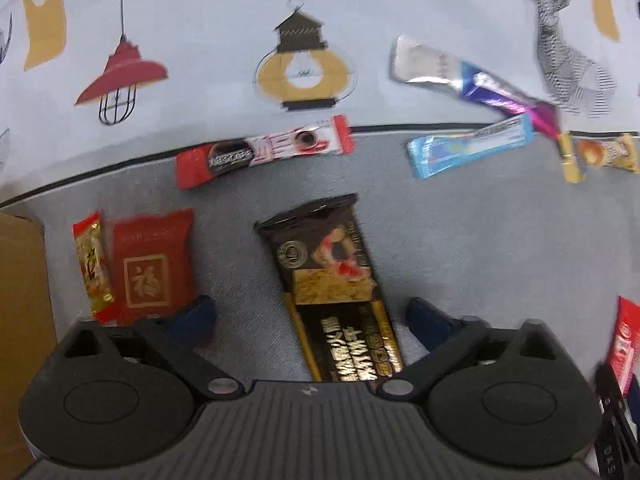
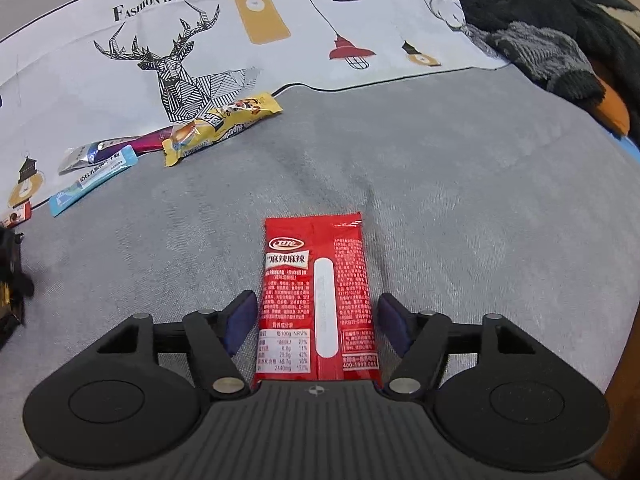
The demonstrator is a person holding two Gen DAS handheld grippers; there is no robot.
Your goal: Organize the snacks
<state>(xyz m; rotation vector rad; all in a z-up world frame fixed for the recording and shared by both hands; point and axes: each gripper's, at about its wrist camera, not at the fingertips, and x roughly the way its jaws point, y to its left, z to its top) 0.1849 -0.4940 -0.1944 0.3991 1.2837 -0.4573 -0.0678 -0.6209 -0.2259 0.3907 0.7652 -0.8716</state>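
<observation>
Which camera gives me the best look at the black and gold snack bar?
Left wrist: the black and gold snack bar lies nearly whole between the open left gripper. Right wrist shows only a dark sliver at its left edge.

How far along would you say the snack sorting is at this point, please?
Done: two red packets lie side by side near the cardboard box. In hand: nothing is gripped; the left gripper straddles the black bar and the right gripper straddles the red pack, pads apart from both. Left: the coffee stick, blue stick and yellow pack lie scattered.
</observation>
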